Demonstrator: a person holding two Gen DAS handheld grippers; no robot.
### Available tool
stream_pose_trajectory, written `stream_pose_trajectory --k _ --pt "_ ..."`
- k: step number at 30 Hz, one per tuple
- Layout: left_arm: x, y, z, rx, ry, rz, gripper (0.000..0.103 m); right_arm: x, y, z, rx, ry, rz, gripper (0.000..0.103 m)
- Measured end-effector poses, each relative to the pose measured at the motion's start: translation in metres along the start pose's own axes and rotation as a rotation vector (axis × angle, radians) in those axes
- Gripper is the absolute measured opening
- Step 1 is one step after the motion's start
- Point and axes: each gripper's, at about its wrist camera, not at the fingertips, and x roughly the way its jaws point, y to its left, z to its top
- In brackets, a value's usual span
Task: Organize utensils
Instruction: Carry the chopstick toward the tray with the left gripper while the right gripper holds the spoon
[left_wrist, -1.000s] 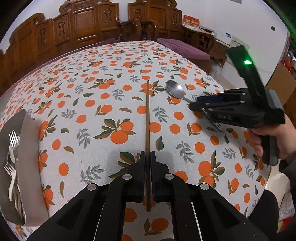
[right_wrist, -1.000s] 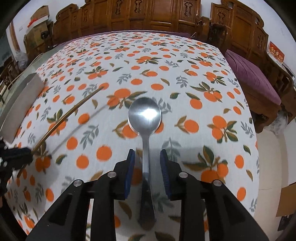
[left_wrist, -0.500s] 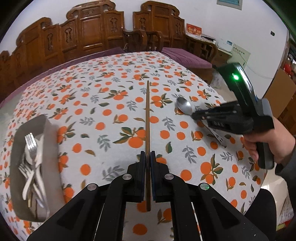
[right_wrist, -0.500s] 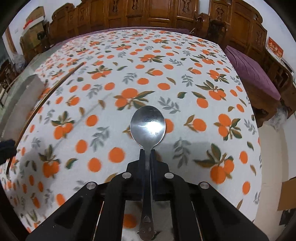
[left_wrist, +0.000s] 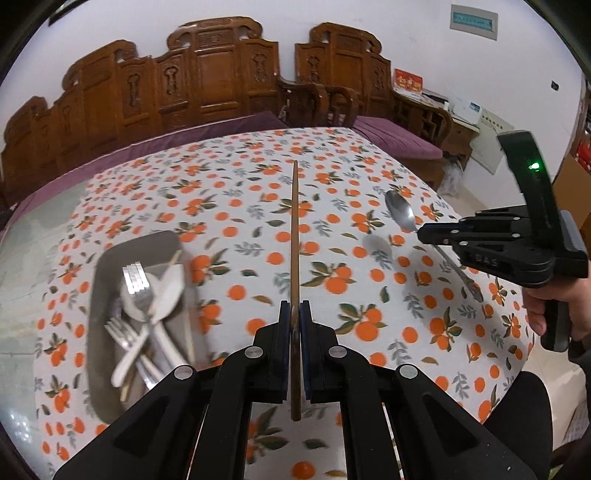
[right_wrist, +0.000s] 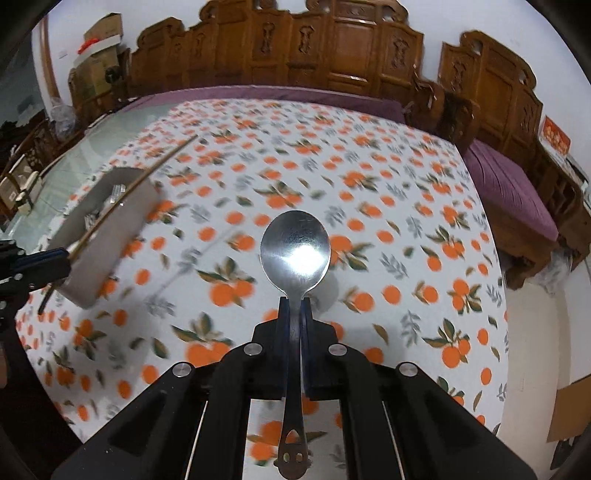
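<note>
Wooden chopstick (left_wrist: 294, 236) is pinched between the clenched jaws of the left gripper (left_wrist: 294, 317), gripped low on its length so most of it sticks out ahead over the tablecloth (left_wrist: 236, 206). Steel spoon (right_wrist: 294, 251) is clamped at the neck by the right gripper (right_wrist: 294, 314), bowl forward, handle trailing back under the jaws; both are lifted clear of the cloth. Grey tray (left_wrist: 107, 266), already holding forks and spoons, sits left of the chopstick, and the spoon is well off to the chopstick's right. Risks: the long free end could swing and catch the tray wall or knock the forks; thin stick may pivot or slip in the pads; smooth spoon neck could rotate and drop short of the tray; both grippers converging on one tray could collide.
</note>
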Motion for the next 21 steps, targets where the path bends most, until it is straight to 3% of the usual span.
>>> stream_pose_trajectory --k 11,21 --pt "-0.021 0.048 -0.011 -0.034 -0.003 0.05 0.004 -0.009 0.055 0.025 -0.065 -0.027 0.033 0.007" --pt "-0.01 0.091 -0.026 -0.056 0.077 0.089 0.004 0.0 0.09 0.034 -0.108 -0.021 0.064 0.007"
